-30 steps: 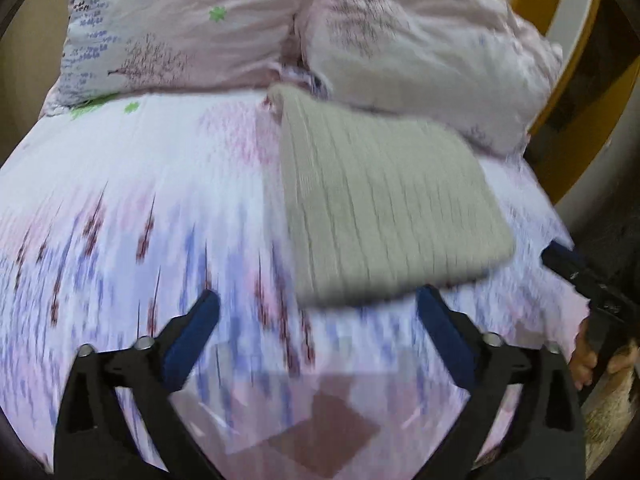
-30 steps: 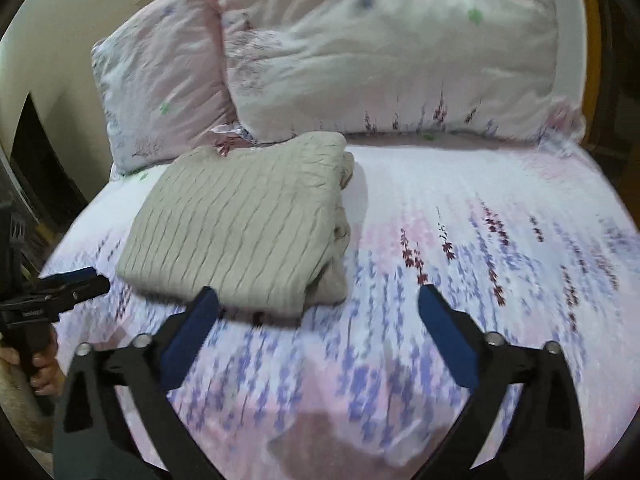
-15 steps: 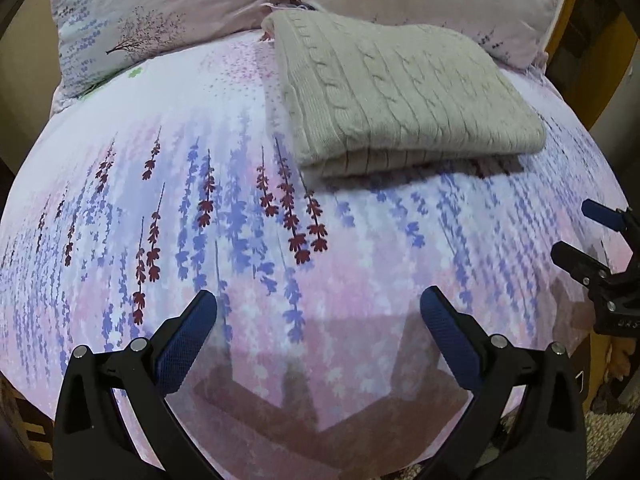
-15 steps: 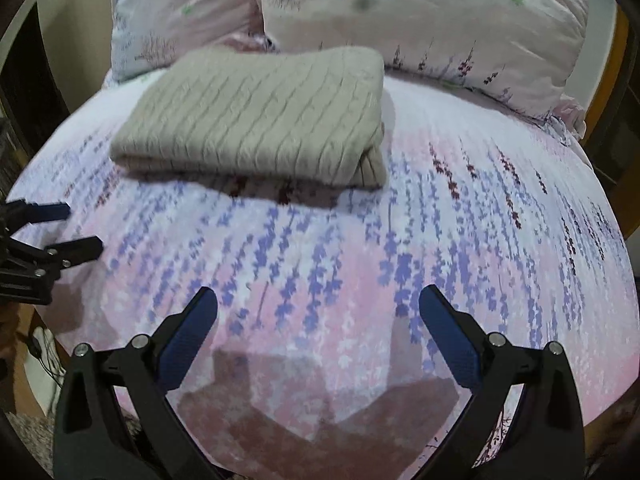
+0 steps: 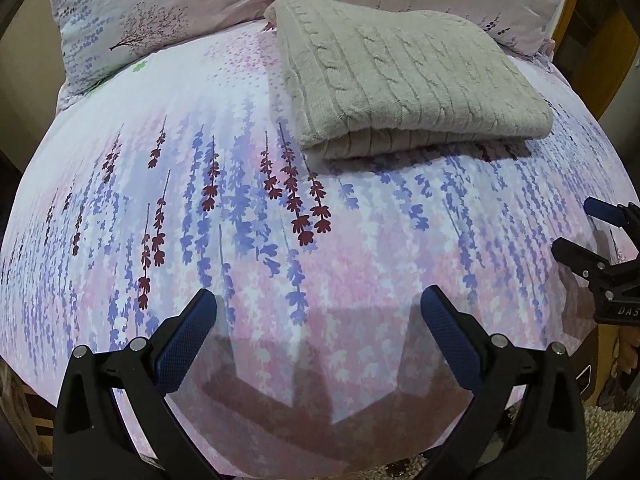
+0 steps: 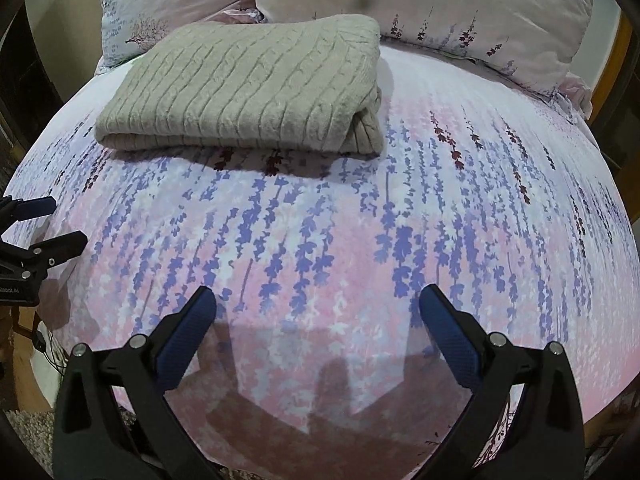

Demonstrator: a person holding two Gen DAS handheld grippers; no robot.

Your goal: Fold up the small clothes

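Observation:
A beige cable-knit sweater [image 5: 404, 80] lies folded into a rectangle on the bed, close to the pillows; it also shows in the right wrist view [image 6: 248, 84]. My left gripper [image 5: 318, 312] is open and empty, held over the near edge of the bed, well short of the sweater. My right gripper [image 6: 316, 312] is open and empty too, over the same near edge. Each gripper shows at the side of the other's view: the right gripper [image 5: 588, 228] and the left gripper [image 6: 52, 220].
The bed [image 5: 240, 208] has a pink and lilac floral sheet. Two matching pillows [image 6: 440, 4] lie at the head. A wooden bed frame [image 5: 576, 20] runs along the right. Shaggy carpet [image 5: 608, 424] lies below the near edge.
Both grippers have drawn back from the folded sweater toward the near edge of the bed. The sweater stays where it lay.

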